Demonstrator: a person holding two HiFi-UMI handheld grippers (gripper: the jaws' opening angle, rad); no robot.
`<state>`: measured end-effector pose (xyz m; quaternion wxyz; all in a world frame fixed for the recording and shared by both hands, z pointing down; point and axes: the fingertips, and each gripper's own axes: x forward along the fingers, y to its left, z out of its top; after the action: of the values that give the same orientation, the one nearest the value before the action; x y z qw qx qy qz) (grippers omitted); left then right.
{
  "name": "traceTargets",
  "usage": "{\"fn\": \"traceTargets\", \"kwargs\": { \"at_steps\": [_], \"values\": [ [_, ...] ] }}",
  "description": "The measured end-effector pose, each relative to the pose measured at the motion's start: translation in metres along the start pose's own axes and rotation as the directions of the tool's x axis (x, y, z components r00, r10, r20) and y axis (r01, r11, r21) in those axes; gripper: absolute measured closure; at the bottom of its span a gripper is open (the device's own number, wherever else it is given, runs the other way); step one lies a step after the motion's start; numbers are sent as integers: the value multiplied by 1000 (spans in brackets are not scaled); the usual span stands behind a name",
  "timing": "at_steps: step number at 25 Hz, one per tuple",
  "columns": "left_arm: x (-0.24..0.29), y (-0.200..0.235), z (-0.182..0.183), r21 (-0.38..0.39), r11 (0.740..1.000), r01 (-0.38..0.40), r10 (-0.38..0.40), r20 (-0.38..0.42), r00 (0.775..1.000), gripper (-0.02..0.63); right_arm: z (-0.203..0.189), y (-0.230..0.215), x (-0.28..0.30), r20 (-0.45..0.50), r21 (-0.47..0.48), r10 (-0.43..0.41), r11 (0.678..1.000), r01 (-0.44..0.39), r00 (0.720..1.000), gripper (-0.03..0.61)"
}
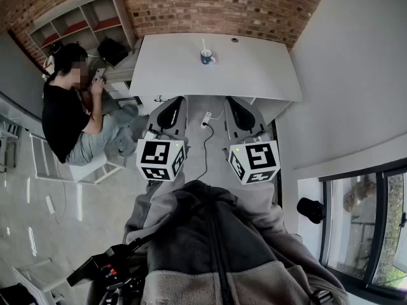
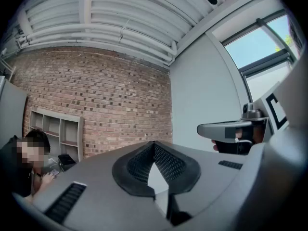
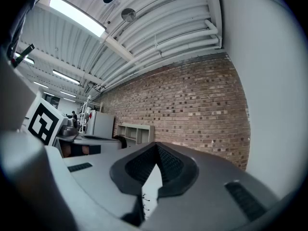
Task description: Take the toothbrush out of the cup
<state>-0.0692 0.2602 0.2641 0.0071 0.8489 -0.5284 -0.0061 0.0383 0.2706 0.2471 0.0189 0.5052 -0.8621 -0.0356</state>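
A blue cup [image 1: 206, 57] stands on the far middle of the white table [image 1: 254, 75], and a white toothbrush [image 1: 204, 45] sticks upright out of it. My left gripper [image 1: 172, 107] and right gripper [image 1: 237, 108] hang side by side at the table's near edge, well short of the cup. Both gripper views tilt upward at the brick wall and ceiling, so neither shows the cup. The left gripper [image 2: 154, 146] has its tips together with nothing between them. The right gripper [image 3: 156, 147] is shut and empty too.
A person in black [image 1: 67, 116] sits to the left of the table by a white shelf unit [image 1: 76, 21]. A power strip with a black cable [image 1: 205, 121] lies on the floor between my grippers. A window [image 1: 375, 234] is at the right.
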Motion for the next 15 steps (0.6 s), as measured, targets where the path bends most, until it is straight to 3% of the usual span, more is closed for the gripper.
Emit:
{"fn": "traceTargets", "kwargs": {
  "at_steps": [15],
  "values": [
    [-11,11,-22,-17,1000,-19,19,-34,999,611,-18,5,-5,-5,-7,-19,1000,19,1000,578]
  ]
}}
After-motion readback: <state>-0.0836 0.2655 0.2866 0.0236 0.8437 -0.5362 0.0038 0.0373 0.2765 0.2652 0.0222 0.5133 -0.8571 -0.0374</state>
